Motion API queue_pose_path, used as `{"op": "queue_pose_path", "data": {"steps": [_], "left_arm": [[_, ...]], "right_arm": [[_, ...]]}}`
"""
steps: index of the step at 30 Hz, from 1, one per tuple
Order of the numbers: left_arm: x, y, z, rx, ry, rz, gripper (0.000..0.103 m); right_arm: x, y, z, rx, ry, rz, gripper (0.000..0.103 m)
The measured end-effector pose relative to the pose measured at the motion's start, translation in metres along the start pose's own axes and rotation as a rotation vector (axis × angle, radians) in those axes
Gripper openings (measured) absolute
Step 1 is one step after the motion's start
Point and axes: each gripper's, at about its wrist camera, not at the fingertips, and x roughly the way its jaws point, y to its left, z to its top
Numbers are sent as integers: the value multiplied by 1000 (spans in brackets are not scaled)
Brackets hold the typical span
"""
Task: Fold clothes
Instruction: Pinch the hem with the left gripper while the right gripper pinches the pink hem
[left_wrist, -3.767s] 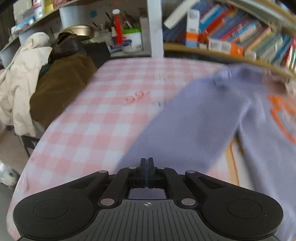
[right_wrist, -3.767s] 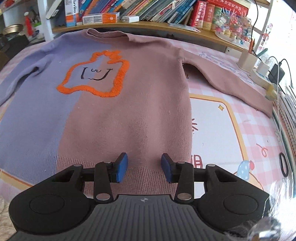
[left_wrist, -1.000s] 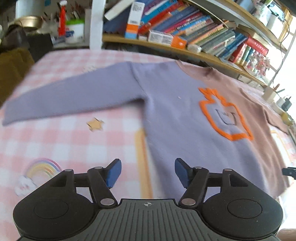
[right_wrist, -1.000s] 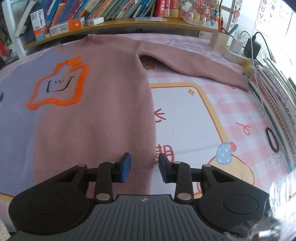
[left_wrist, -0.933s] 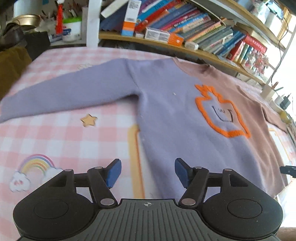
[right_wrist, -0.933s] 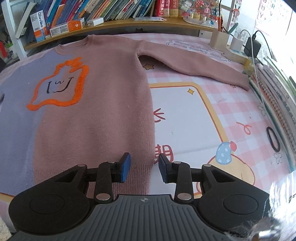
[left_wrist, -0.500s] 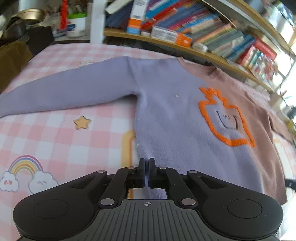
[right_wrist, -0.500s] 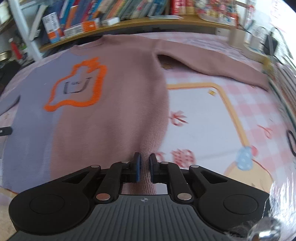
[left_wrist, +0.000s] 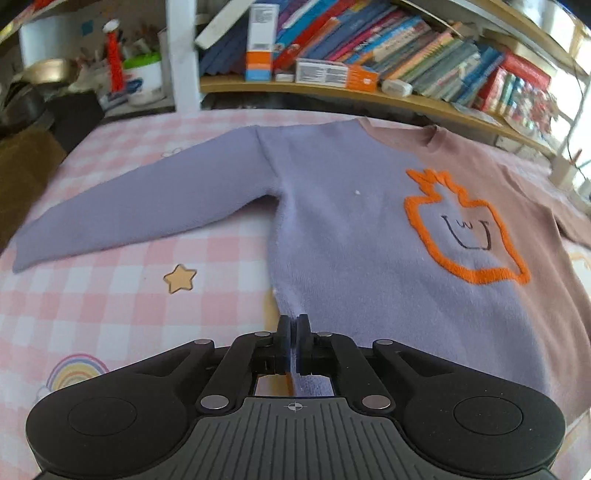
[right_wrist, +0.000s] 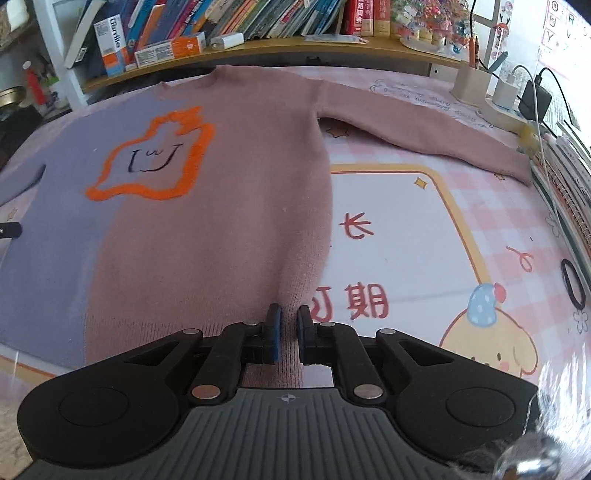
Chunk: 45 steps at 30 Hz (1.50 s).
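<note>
Both sets of jaws, spread a second ago, are now pinching the sweater (left_wrist: 369, 229) lying flat on the pink checked tablecloth (left_wrist: 110, 295): left gripper (left_wrist: 293, 325) clamping its near lilac corner, right gripper (right_wrist: 288, 319) nipping its near brown hem.

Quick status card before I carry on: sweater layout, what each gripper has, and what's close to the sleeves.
garment: sweater, lilac and pink halves, spread flat, front up, sleeves out
surface: pink checked table cover
left gripper: shut on the hem at the lilac corner
right gripper: shut on the hem at the pink corner
folds made: none visible
near the pink sleeve: power strip with plugs and cables by the cuff
behind: bookshelf
</note>
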Motion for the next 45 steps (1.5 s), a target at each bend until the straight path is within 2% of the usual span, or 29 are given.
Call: {"op": "queue_pose_path", "data": {"steps": [9, 11, 12, 14, 17, 19, 22, 24, 25, 26, 29, 36, 38, 40, 42, 44, 45], "left_arm": [[-6, 3, -1, -10, -14, 12, 3], [-8, 3, -4, -16, -10, 16, 8], [-10, 3, -5, -18, -8, 12, 9], [-16, 3, -8, -25, -5, 1, 21], [-23, 1, -18, -39, 5, -20, 38], [-27, -2, -26, -52, 21, -38, 40], [-31, -9, -38, -56, 34, -57, 41], [-31, -17, -41, -30, 33, -55, 39], [-31, -16, -41, -33, 27, -48, 30], [-32, -15, -42, -37, 22, -41, 14], [-32, -6, -42, -94, 8, -25, 5], [-33, -14, -42, -85, 1, 30, 5], [-34, -16, -42, -83, 2, 47, 10], [-36, -19, -41, -83, 5, 68, 12], [-42, -29, -41, -65, -5, 104, 19], [-50, -40, -40, -34, -28, 128, 40], [-55, -47, -40, -13, -44, 135, 46]], "right_arm": [[3, 7, 1, -1, -45, -34, 9], [1, 4, 0, 11, -45, -36, 14], [0, 4, -1, 17, -44, -37, 20], [-4, 2, -4, 20, -46, -35, 27], [-9, -1, -9, 32, -44, -28, 27], [-10, -4, -13, 49, -40, -23, 27], [-10, -3, -16, 51, -34, -7, 25], [-10, 0, -16, 38, -33, 8, 14], [-10, 2, -15, 27, -33, 17, 11], [-10, 3, -15, 17, -35, 23, 9], [-12, 6, -14, -7, -45, 37, 9], [-9, 1, -15, -25, -34, 78, 9], [-9, 1, -14, -40, -35, 75, 9], [-10, 2, -14, -56, -40, 65, 15], [-15, 2, -14, -75, -59, 37, 41], [-23, 2, -11, -87, -97, 24, 55], [-27, 1, -9, -90, -115, 20, 60]]}}
